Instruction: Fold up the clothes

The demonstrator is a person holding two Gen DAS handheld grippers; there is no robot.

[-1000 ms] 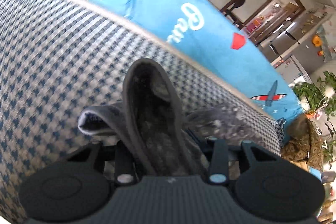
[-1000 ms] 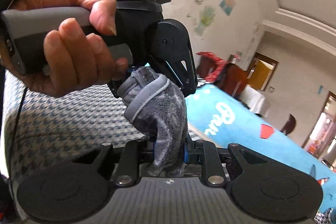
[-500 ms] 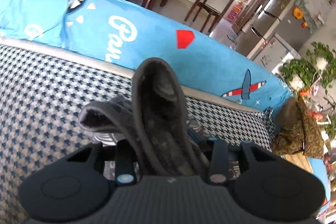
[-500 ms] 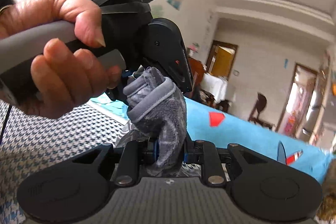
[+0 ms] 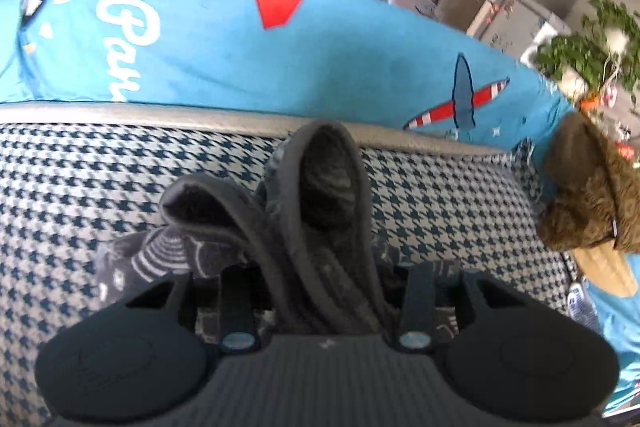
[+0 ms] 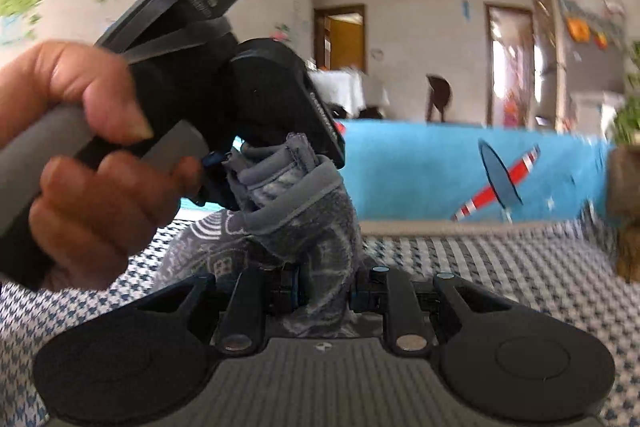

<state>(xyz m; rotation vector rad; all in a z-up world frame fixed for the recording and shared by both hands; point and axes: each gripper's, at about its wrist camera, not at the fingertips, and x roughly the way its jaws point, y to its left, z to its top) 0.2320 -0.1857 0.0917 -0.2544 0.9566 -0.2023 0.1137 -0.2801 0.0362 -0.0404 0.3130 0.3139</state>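
From the left wrist, the left gripper [image 5: 326, 291] is clamped on a bunched fold of the grey fleece garment [image 5: 316, 211], held above the houndstooth cover [image 5: 80, 179] (a blue printed sheet [image 5: 224, 47] lies behind). From the right wrist, the right gripper [image 6: 322, 291] pinches the same garment [image 6: 316, 227]; the person's left hand [image 6: 80, 163], somewhat blurred, grips the other tool's handle just above.
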